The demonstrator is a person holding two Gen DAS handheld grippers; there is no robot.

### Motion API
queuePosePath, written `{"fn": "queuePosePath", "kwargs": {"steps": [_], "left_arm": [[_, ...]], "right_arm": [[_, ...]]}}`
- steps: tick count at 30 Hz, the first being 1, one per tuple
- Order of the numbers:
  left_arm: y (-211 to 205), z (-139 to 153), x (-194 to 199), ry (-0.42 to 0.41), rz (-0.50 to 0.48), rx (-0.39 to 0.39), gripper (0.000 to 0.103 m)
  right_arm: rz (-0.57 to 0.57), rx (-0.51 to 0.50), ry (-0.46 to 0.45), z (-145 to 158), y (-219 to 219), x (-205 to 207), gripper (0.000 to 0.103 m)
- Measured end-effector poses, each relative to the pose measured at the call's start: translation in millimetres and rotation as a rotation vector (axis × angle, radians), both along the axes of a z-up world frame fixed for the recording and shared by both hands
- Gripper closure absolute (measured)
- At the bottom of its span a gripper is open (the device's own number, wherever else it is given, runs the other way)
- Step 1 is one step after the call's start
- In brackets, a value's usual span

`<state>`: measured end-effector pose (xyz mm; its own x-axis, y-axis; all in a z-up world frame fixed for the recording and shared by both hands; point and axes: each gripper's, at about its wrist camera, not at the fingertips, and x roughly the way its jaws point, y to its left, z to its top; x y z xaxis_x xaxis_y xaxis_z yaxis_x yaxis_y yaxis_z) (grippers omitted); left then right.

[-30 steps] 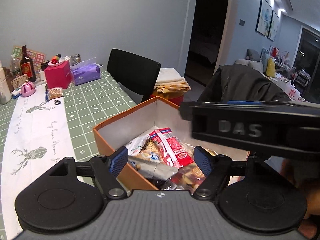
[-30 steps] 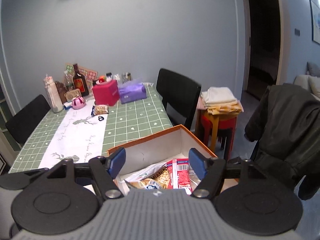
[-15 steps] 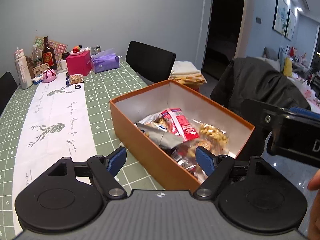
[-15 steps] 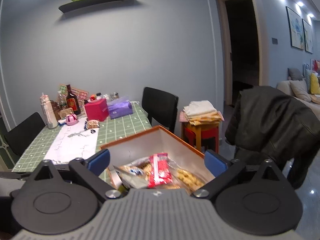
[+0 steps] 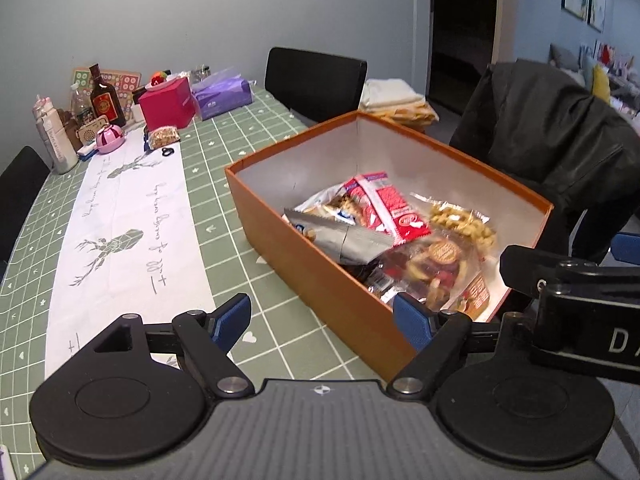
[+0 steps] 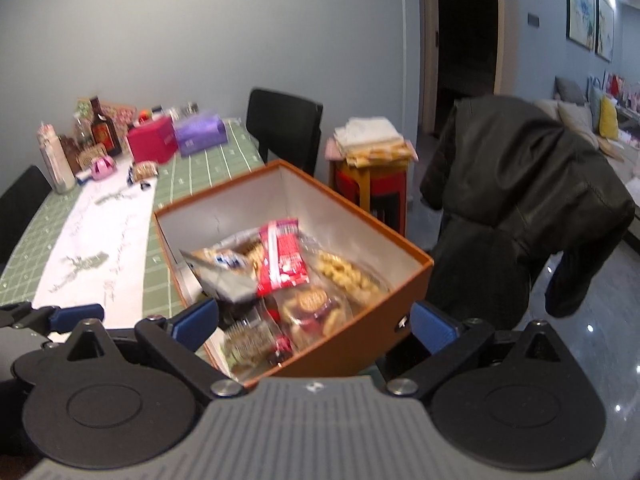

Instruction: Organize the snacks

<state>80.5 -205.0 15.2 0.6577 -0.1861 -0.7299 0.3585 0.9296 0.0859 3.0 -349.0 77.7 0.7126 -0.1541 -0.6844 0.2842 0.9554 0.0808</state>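
An orange box [image 5: 304, 256] stands at the table's near right corner and also shows in the right wrist view [image 6: 360, 336]. It holds several snack packets, with a red packet [image 5: 384, 208] on top, a silver bag [image 5: 352, 240] and a clear bag of biscuits [image 5: 440, 264]. My left gripper [image 5: 324, 316] is open and empty, just in front of the box's near wall. My right gripper [image 6: 314, 322] is open and empty, over the box's near corner. A small snack bag [image 5: 164, 134] lies far back on the table.
A green checked tablecloth with a white runner [image 5: 120, 216] covers the table. Bottles [image 5: 104, 96], a pink box [image 5: 168, 100] and a purple tissue pack [image 5: 224, 98] stand at the far end. Black chairs [image 5: 316, 76], a jacket-draped chair [image 6: 520, 200] and a stool [image 6: 372, 176] stand to the right.
Both grippers have drawn back and up from inside the box, so the whole box now shows. The right gripper's jaws have opened wider.
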Motion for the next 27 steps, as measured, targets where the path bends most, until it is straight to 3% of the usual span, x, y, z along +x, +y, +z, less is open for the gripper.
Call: {"fn": "queuePosePath", "kwargs": {"steps": [6, 12, 27], "left_arm": [[9.9, -8.5, 8.5, 0.094, 0.04, -0.01, 0.008], [26.3, -0.4, 12.1, 0.114, 0.097, -0.089, 0.008], [25.6, 1.9, 13.9, 0.106, 0.096, -0.094, 0.008]], "right_arm": [[-0.03, 0.005, 0.076, -9.5, -3.8, 7.4, 0.003], [-0.028, -0.031, 0.113, -13.5, 1.4, 12.0, 0.003], [-0.029, -0.021, 0.129, -16.7, -0.5, 16.4, 0.003]]}}
